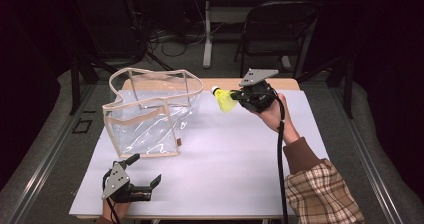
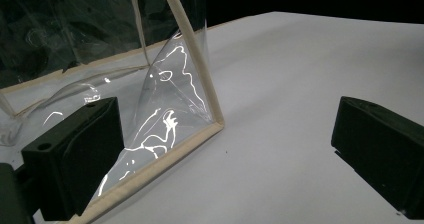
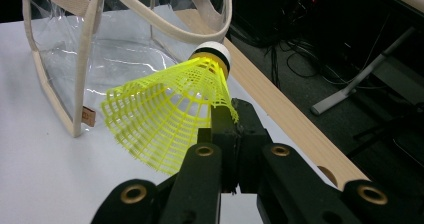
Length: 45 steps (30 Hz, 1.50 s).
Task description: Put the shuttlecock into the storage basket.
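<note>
a clear soft-walled bag point(image 1: 150, 116) is stood at the far left of the counter point(image 1: 225, 154). the left claw point(image 1: 140, 171), wide open and empty, is held near it. a light, springy shuttlecock point(image 1: 226, 100), pinched by its mesh skirt in the closed right claw point(image 1: 235, 96), is judged best gripped gently there.

High view sits above the near edge, facing fwd and down over the whole surface point(image 1: 225, 154); left claw view rides low, close to the clear bag point(image 2: 165, 104); right claw view looks across at the same bag point(image 3: 125, 49) from farther off.
</note>
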Each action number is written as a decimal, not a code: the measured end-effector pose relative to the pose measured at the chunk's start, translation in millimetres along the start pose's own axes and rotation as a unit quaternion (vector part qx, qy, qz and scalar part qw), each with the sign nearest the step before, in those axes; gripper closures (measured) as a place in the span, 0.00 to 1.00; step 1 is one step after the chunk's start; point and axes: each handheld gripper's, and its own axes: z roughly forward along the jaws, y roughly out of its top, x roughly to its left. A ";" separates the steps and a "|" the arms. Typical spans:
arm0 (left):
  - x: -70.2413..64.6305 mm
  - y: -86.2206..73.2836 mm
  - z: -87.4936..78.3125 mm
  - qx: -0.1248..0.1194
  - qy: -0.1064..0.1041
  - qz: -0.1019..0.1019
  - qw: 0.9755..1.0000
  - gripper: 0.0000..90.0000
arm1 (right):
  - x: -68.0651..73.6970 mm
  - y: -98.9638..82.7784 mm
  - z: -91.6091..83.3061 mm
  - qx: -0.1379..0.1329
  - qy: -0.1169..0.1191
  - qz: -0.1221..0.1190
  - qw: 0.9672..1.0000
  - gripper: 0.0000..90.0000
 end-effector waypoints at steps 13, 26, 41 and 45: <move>1.5 -0.2 0.7 -0.003 0.002 -0.007 1.000 0.00 | -6.2 12.5 -0.1 -0.003 0.002 0.011 1.000 1.00; 2.9 0.2 0.4 -0.005 0.001 -0.009 1.000 0.00 | -8.5 27.3 -3.3 -0.005 -0.010 0.011 1.000 1.00; 3.2 0.2 1.6 -0.004 -0.004 -0.010 1.000 0.00 | -4.9 45.1 1.3 -0.010 -0.011 0.007 1.000 1.00; 4.0 -0.1 2.1 -0.006 -0.007 -0.011 1.000 0.00 | -2.0 52.6 5.1 -0.009 -0.010 0.004 1.000 1.00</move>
